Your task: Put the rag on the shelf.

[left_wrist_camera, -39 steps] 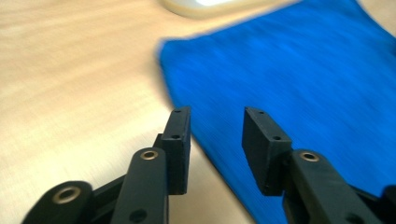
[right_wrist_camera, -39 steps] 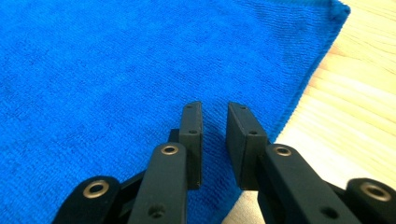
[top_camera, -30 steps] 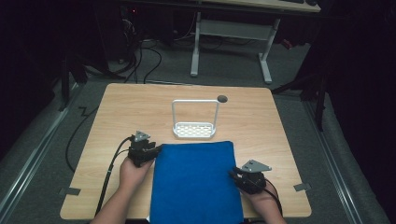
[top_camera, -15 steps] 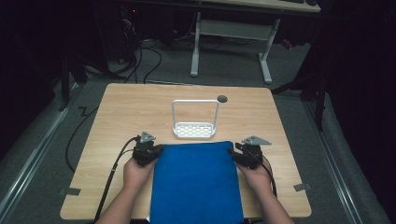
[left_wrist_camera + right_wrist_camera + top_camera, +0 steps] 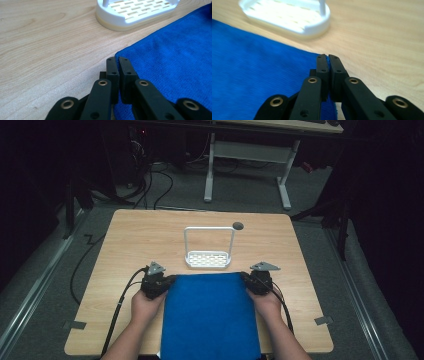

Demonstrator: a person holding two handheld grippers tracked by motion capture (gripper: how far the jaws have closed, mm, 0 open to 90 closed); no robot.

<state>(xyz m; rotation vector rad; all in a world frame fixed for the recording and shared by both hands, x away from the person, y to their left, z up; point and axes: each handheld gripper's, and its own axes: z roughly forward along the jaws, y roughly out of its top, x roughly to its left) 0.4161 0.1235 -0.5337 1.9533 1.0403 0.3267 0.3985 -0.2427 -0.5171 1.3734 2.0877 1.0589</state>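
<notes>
High view puts your left gripper (image 5: 165, 281) at the far left corner of the flat blue microfibre cloth (image 5: 210, 315), which lies on the near half of the pale wooden table (image 5: 125, 240) and overhangs its near edge. Its jaws are clenched on that corner; in the left gripper view (image 5: 117, 61) the cloth's corner (image 5: 175, 57) runs in between the tips. The cloth's long axis runs from near edge to far edge, so the two far corners sit level with each other. Just beyond that far hem stands the white slotted plastic rack with a wire hoop (image 5: 208, 257), close but apart from the cloth. Your right gripper (image 5: 248, 280) is at the far right corner, its jaws having just closed on the hem, as the right gripper view (image 5: 327, 58) shows. You hold both corners evenly, so any lift should probably rise level.
</notes>
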